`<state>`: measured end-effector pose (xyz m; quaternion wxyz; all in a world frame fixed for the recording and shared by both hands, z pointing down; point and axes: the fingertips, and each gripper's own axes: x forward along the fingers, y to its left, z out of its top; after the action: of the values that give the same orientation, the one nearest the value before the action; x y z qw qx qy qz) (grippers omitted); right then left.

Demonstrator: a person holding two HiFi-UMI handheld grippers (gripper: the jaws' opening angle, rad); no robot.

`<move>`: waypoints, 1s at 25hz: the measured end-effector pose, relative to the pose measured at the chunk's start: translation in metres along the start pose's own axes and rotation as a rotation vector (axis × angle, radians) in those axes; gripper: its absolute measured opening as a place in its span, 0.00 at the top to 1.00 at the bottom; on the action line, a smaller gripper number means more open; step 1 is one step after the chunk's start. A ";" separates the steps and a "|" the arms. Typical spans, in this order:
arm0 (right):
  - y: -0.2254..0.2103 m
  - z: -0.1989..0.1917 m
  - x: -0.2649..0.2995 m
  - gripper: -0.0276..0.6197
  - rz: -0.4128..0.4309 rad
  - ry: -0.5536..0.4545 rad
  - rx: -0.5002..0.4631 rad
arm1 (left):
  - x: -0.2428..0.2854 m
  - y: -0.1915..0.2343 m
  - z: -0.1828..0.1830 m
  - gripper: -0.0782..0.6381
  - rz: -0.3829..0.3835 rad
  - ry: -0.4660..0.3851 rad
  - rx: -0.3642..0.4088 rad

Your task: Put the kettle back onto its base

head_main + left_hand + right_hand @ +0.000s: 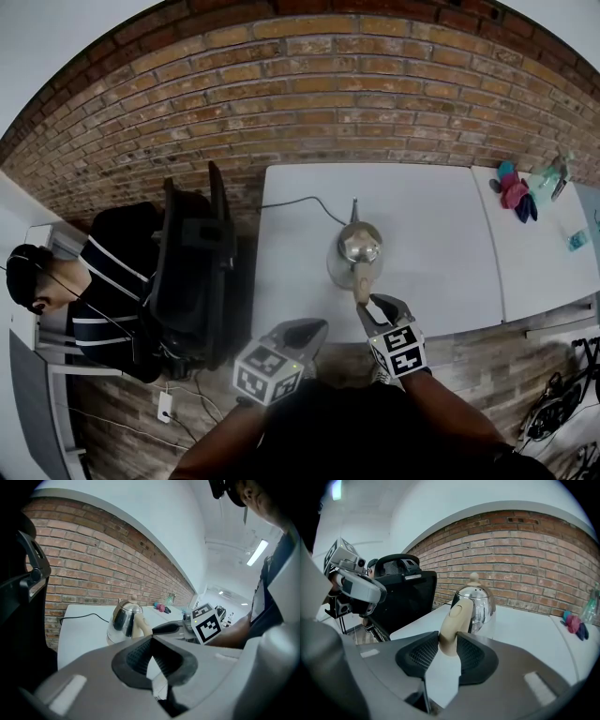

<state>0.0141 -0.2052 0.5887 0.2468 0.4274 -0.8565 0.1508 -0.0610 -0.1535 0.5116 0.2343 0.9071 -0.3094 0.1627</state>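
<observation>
Steel, polished to a mirror shine, makes up the domed body of the kettle (pixel 477 604), which reflects the room in dark and light bands. A small cream knob (pixel 474 577) tops the lid, and a thick cream handle (pixel 452 623) curves down the side nearest the person. In the head view a thin spout (pixel 354 212) points away toward the brick wall (pixel 328 94).

The kettle stands upright near the middle of the white table (pixel 441 234), somewhat toward the near edge. Under the steel dome sits a wider, pale round part (pixel 110 637), and a black cord (pixel 295 200) runs across the tabletop from it to the table's far left corner. Whether the kettle is fully seated on that part I cannot tell.

The right gripper (pixel 373 307) reaches in over the near edge of the table. Its jaws stand partly apart with the cream handle between them, and both ribbed pads press against the handle's sides.

The left gripper (pixel 150 644) hangs off the table's near left corner, well apart from the kettle. Its jaw tips meet, and nothing is between them.

A black office chair (pixel 192 272) stands just left of the table, with a seated person (pixel 103 281) beyond it. A second white table (pixel 534 262) adjoins on the right.
</observation>
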 end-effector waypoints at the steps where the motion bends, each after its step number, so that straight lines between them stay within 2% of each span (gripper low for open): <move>1: 0.000 0.000 0.000 0.73 -0.001 -0.002 0.002 | 0.000 0.000 0.000 0.89 -0.003 0.001 0.001; 14: 0.001 -0.003 -0.013 0.75 -0.047 0.002 0.033 | -0.001 0.002 -0.002 0.89 -0.060 0.012 0.020; 20: 0.007 0.006 -0.025 0.79 -0.108 -0.034 0.066 | -0.005 -0.004 -0.003 0.89 -0.131 0.035 0.078; 25: 0.025 0.011 -0.030 0.79 -0.152 -0.056 0.087 | -0.010 -0.015 -0.007 0.89 -0.221 0.061 0.128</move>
<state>0.0058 -0.1758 0.5616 0.2146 0.5058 -0.8207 0.1567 -0.0603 -0.1349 0.5079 0.2016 0.9434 -0.1895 0.1828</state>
